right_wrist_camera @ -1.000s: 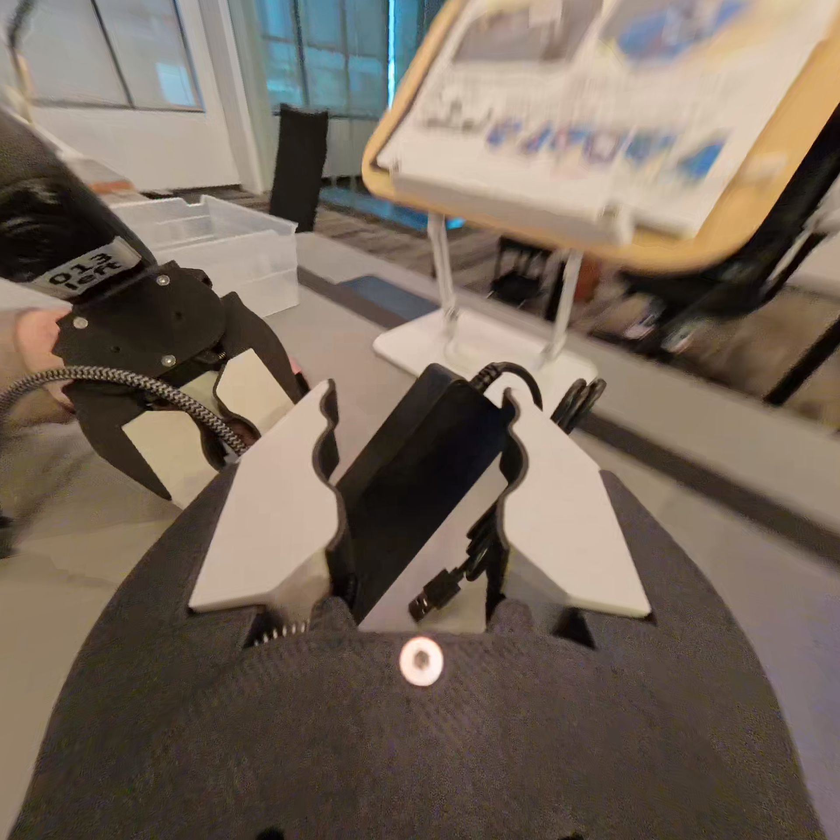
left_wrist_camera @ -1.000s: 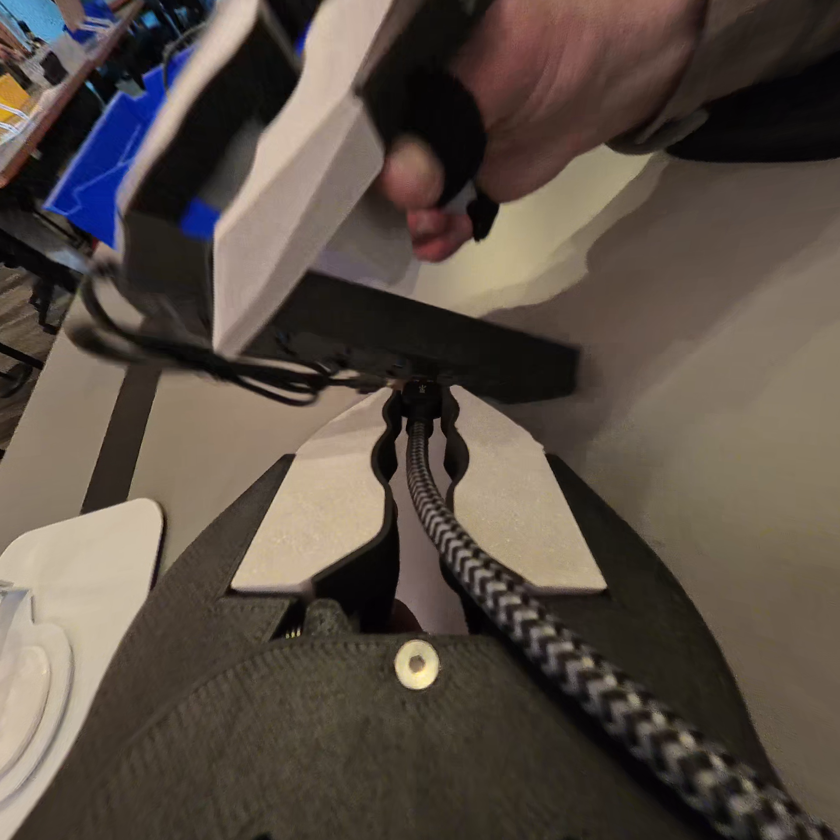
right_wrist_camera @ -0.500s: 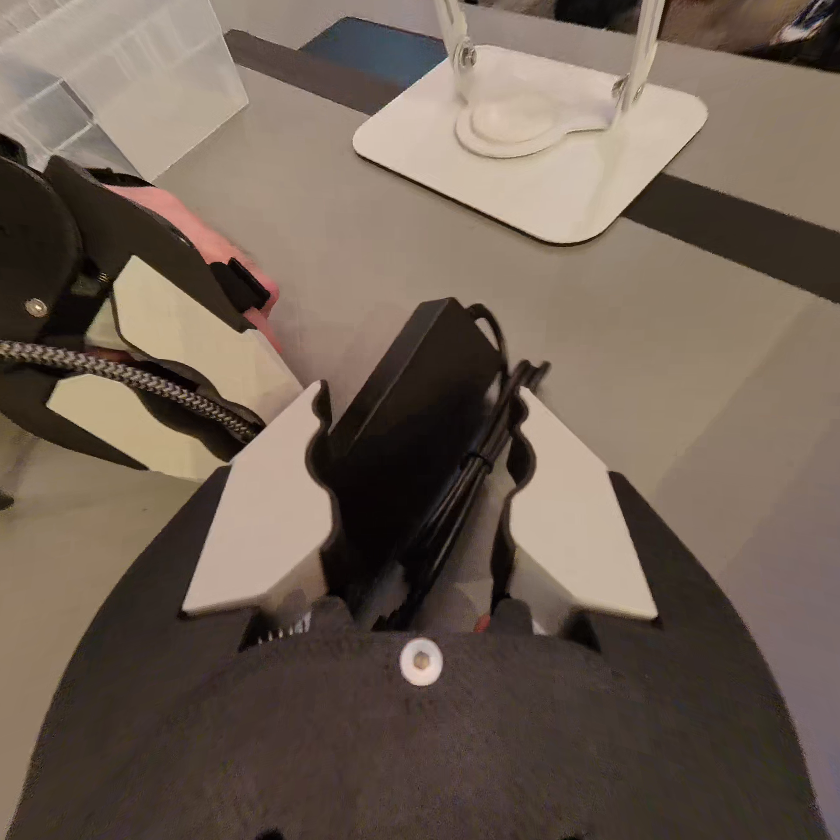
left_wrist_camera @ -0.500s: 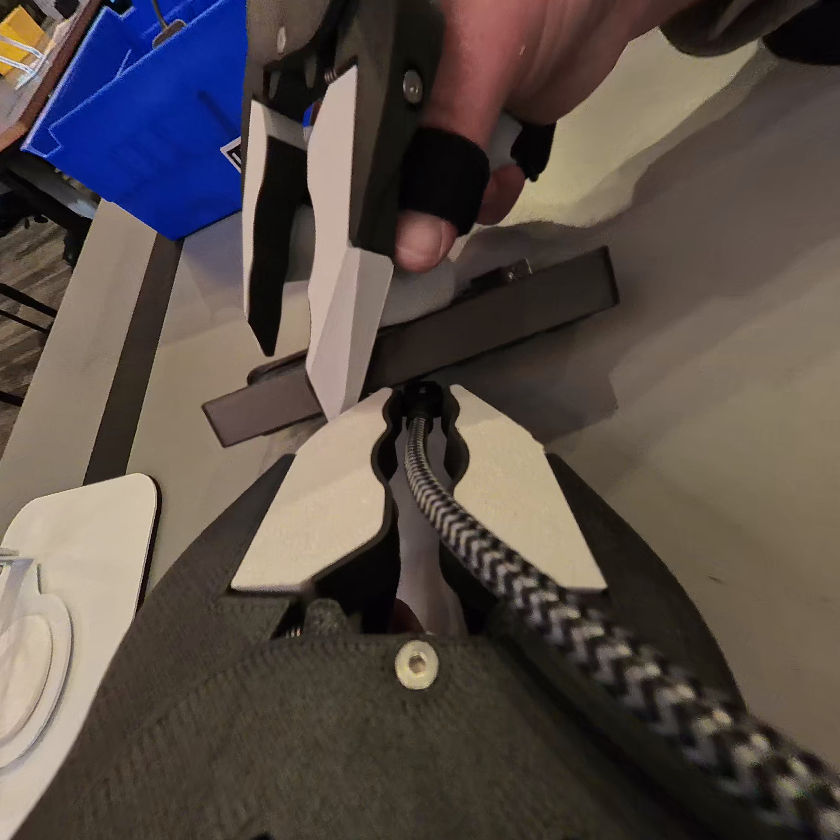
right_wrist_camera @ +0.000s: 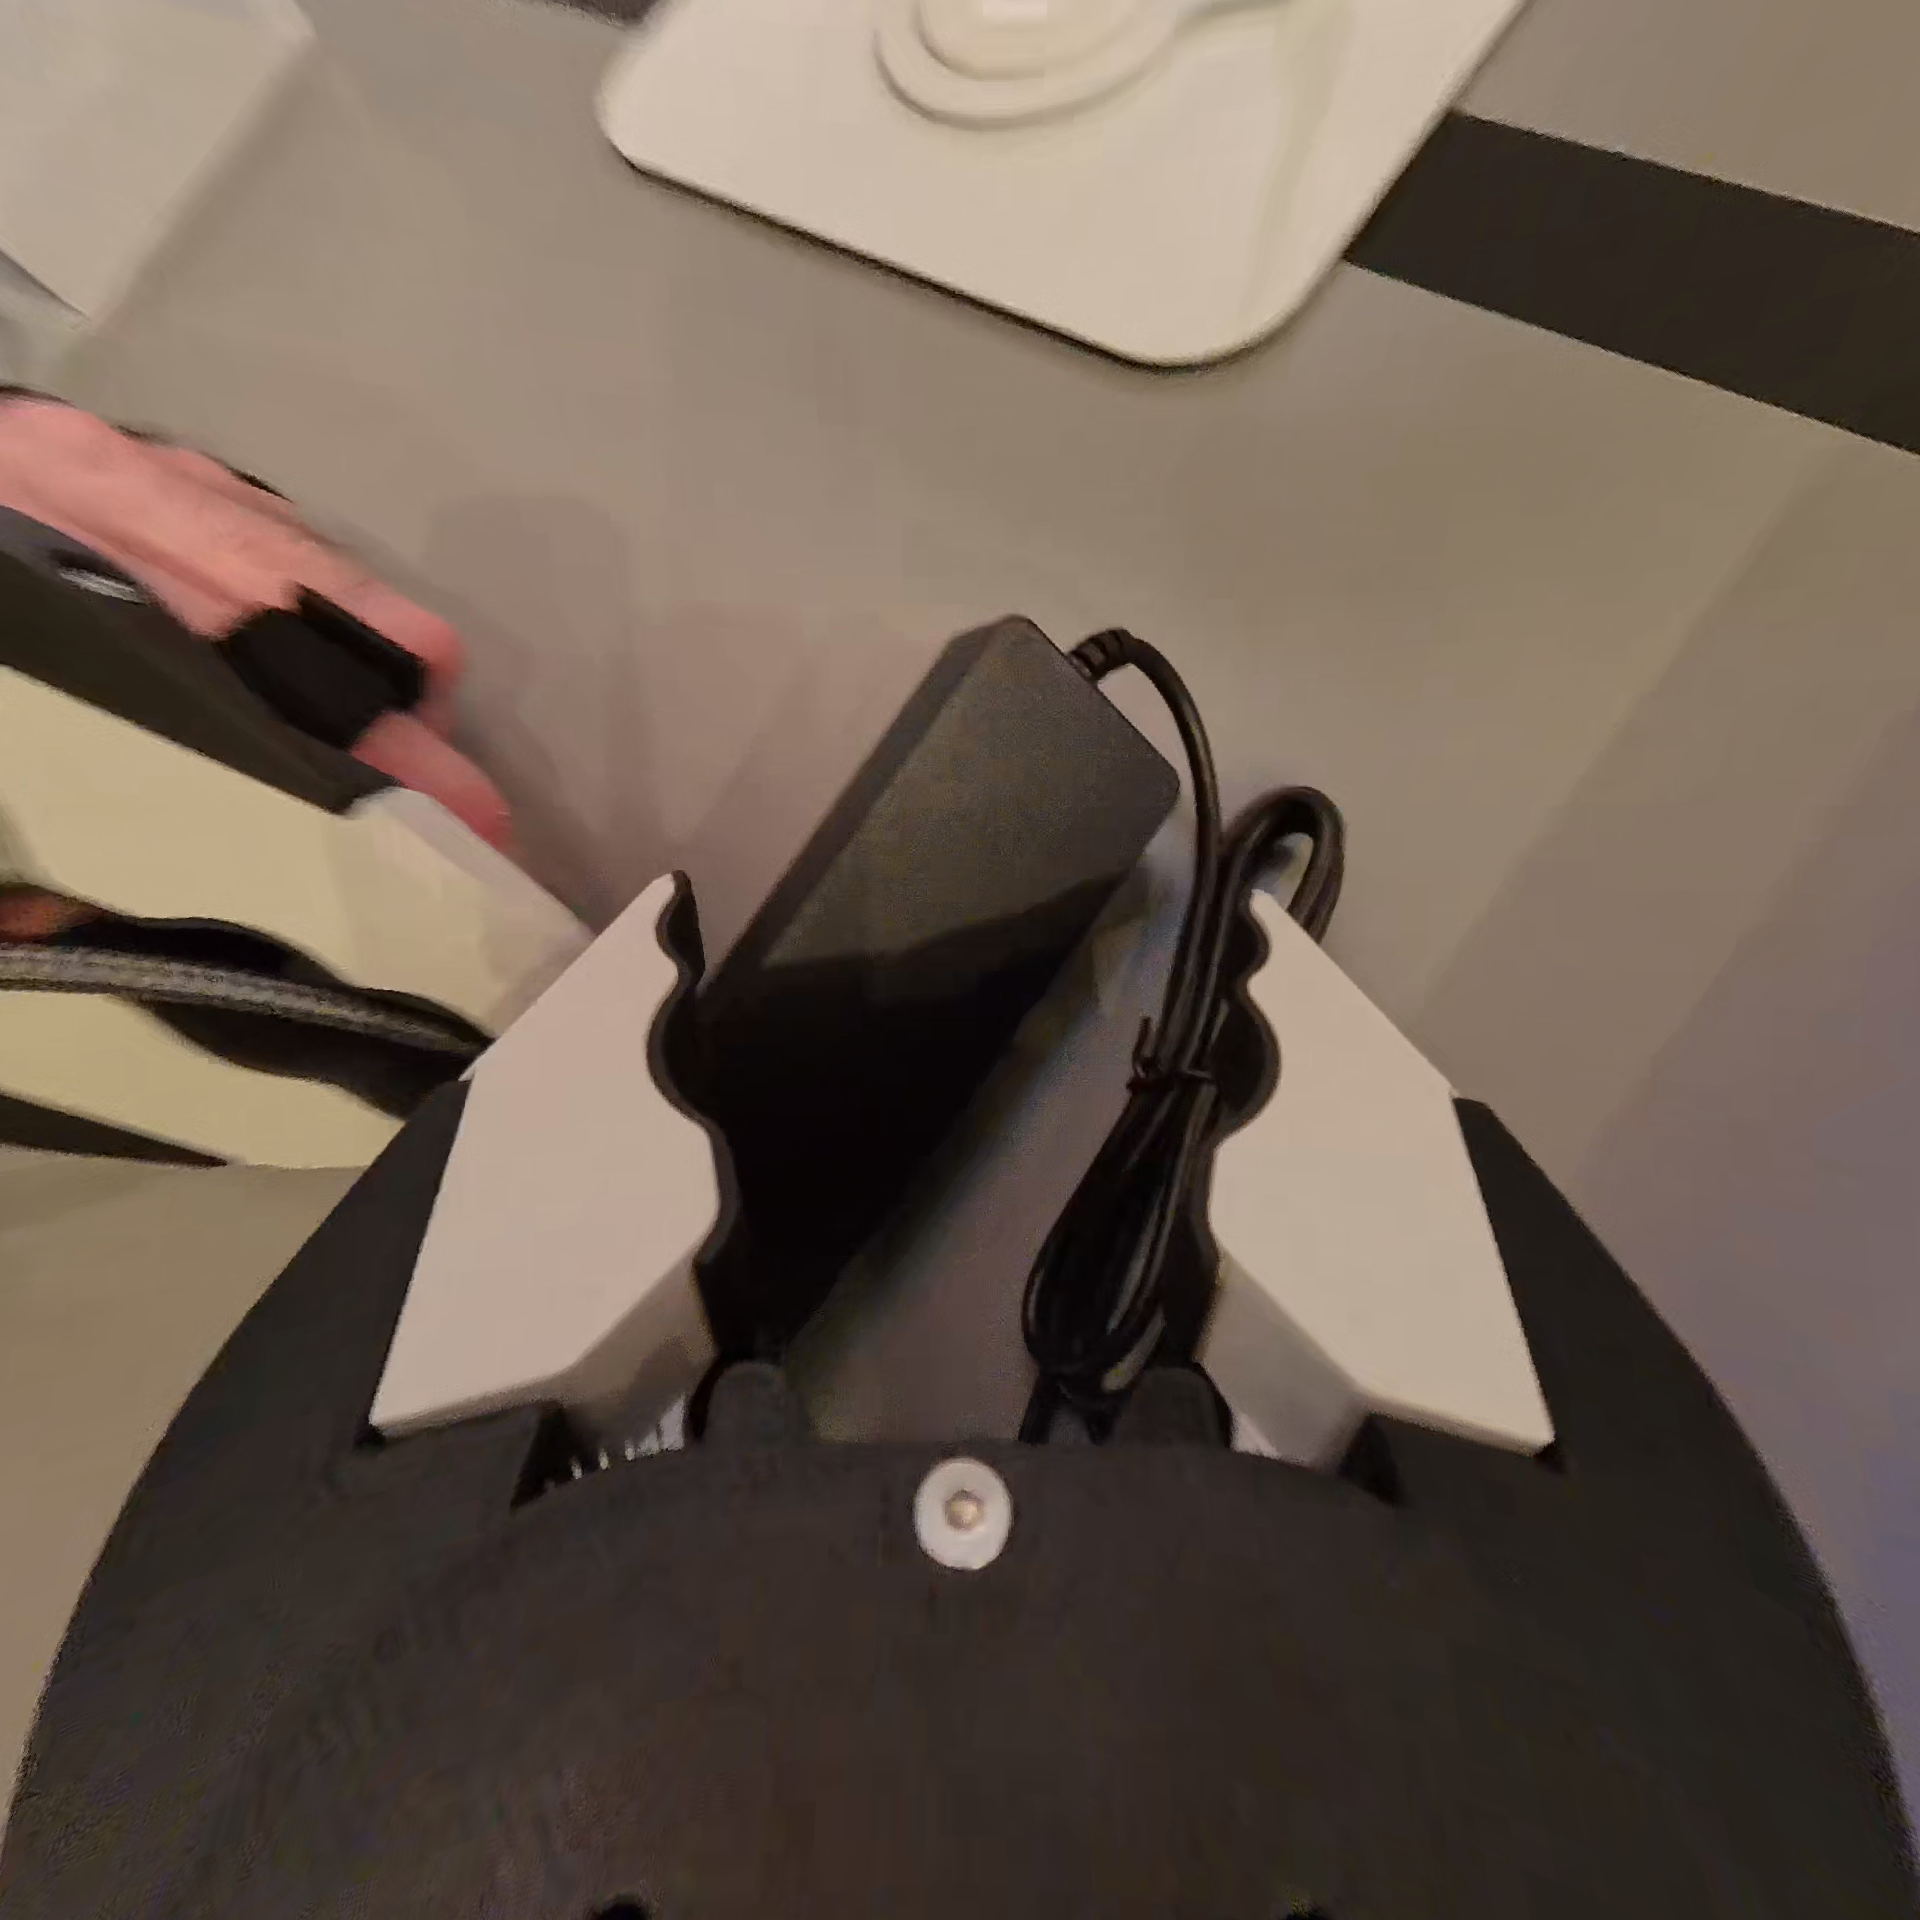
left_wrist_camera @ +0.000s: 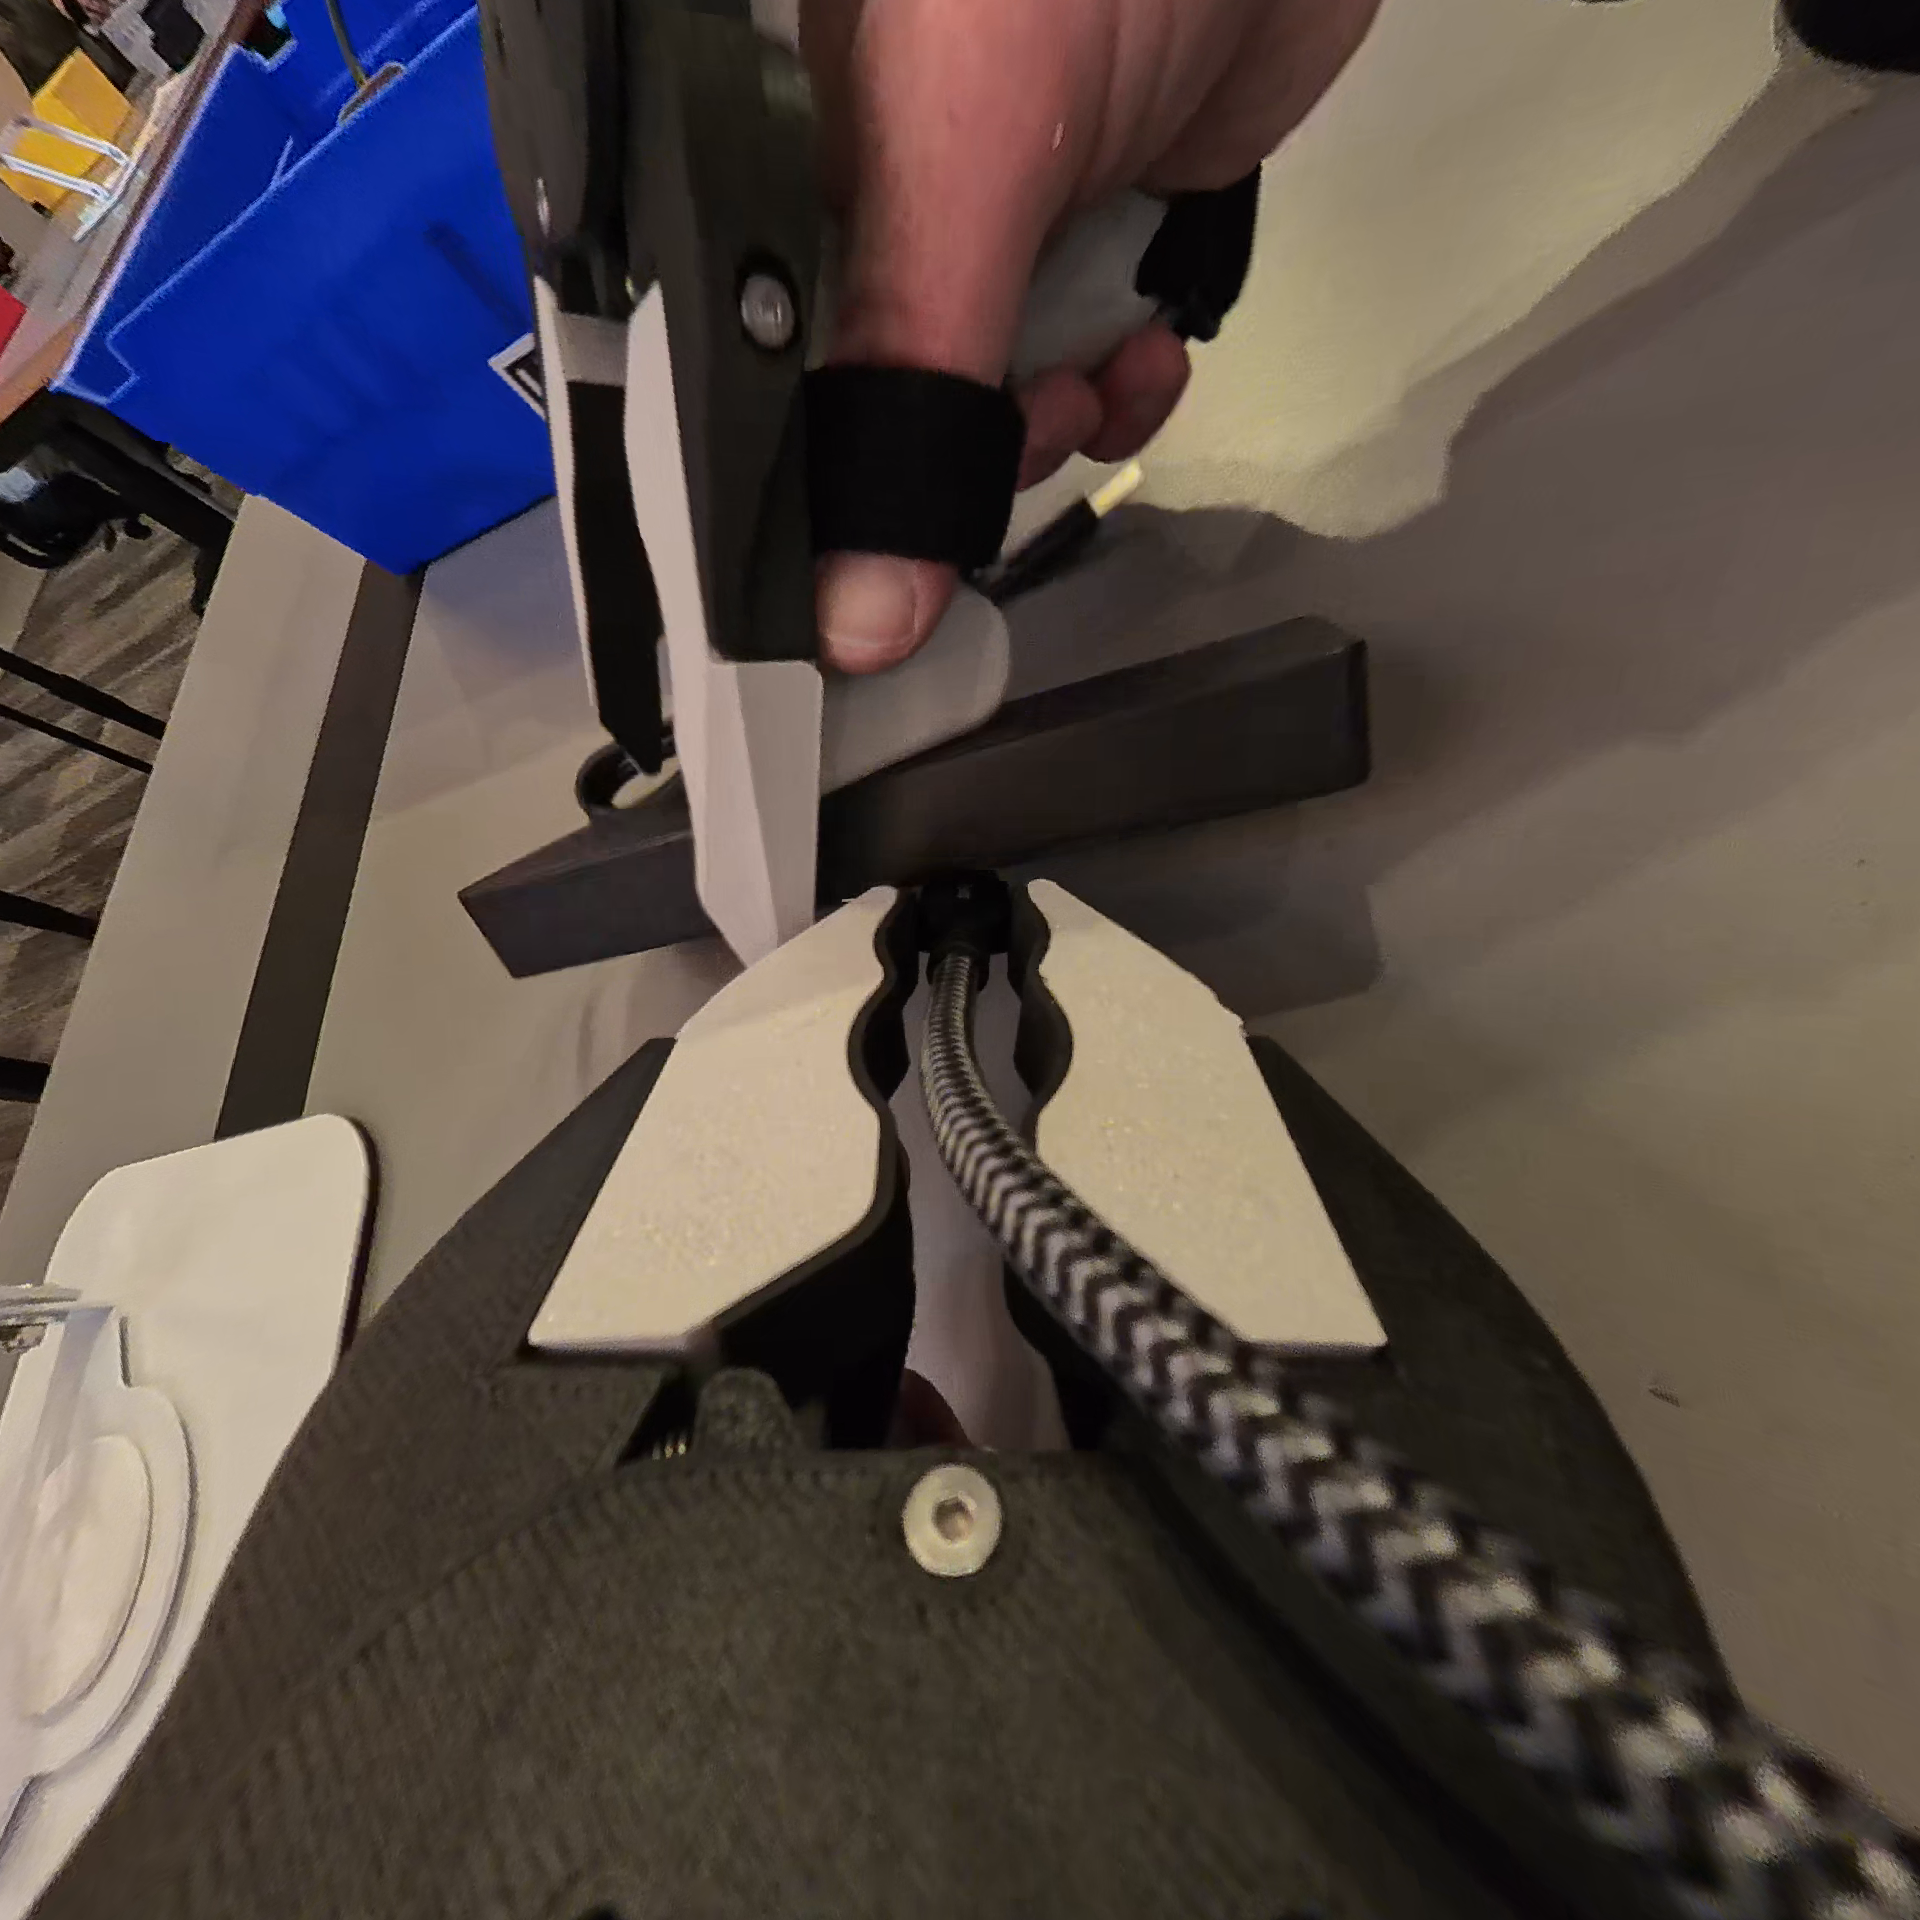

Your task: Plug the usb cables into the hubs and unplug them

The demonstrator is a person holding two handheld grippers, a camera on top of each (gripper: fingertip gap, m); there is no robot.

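Note:
A long black USB hub (left_wrist_camera: 1143,727) lies low over the grey table (left_wrist_camera: 1558,935). My right gripper (left_wrist_camera: 707,842) comes down from above, shut on the hub's left part. In the right wrist view the hub (right_wrist_camera: 935,831) and its bundled thin black cable (right_wrist_camera: 1195,987) sit between the right gripper's (right_wrist_camera: 966,894) white fingers. My left gripper (left_wrist_camera: 961,894) is shut on the black plug (left_wrist_camera: 961,920) of a black-and-white braided cable (left_wrist_camera: 1039,1174). The plug's tip meets the hub's near side; the port is hidden. The left gripper's fingers (right_wrist_camera: 208,862) show blurred at left.
A white stand base (left_wrist_camera: 208,1247) sits at the near left and shows at the top of the right wrist view (right_wrist_camera: 1039,156). A blue bin (left_wrist_camera: 312,312) stands beyond the table edge. A clear container (right_wrist_camera: 104,135) is at far left. A dark strip (right_wrist_camera: 1662,281) crosses the table.
My right gripper has tipped downward and lowered the hub from the air toward the table; its fingers stand slightly wider. The left gripper has kept the plug against the hub's side.

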